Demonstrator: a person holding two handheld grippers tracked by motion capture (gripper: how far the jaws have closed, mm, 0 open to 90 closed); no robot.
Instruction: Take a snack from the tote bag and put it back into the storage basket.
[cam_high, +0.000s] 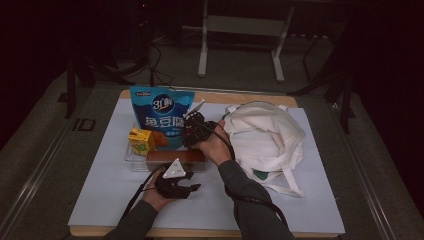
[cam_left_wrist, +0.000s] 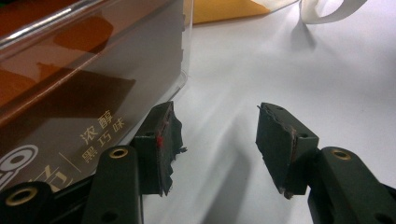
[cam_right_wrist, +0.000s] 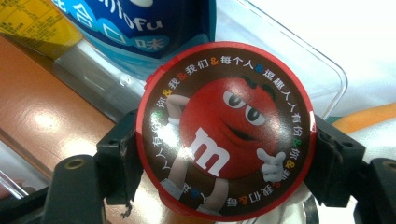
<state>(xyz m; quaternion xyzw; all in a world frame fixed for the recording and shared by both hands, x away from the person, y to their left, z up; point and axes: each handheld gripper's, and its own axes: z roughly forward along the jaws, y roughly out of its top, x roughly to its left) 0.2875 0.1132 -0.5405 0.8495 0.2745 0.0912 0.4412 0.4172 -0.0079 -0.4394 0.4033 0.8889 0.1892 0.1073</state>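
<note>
M&M's tub (cam_right_wrist: 224, 130): round container with a red rim and a brown lid that bears the red candy character. Location: clamped between the two black jaws of the right gripper (cam_right_wrist: 224, 154), one pad on each side of its rim, held above the clear plastic tray (cam_right_wrist: 322, 70).

Right gripper (cam_high: 197, 130), high view: held in the person's right hand over the right end of the tray, just beside the blue snack pouch (cam_high: 161, 117).

Left gripper (cam_left_wrist: 212, 144): jaws stand partly apart with nothing between them; bare white table cover (cam_left_wrist: 289, 70) shows in the gap. Its left pad lies just beside the tray's clear wall (cam_left_wrist: 93, 93). High view: left gripper (cam_high: 175, 182) rests low on the cover, near the front edge of the tray.

Tray contents, high view: blue snack pouch standing upright at the back; yellow carton (cam_high: 141, 140) at the left; long brown box (cam_high: 175, 156) lying along the front.

White cloth bag (cam_high: 265, 137): lies crumpled on the cover to the right of the tray, straps trailing toward the person.
</note>
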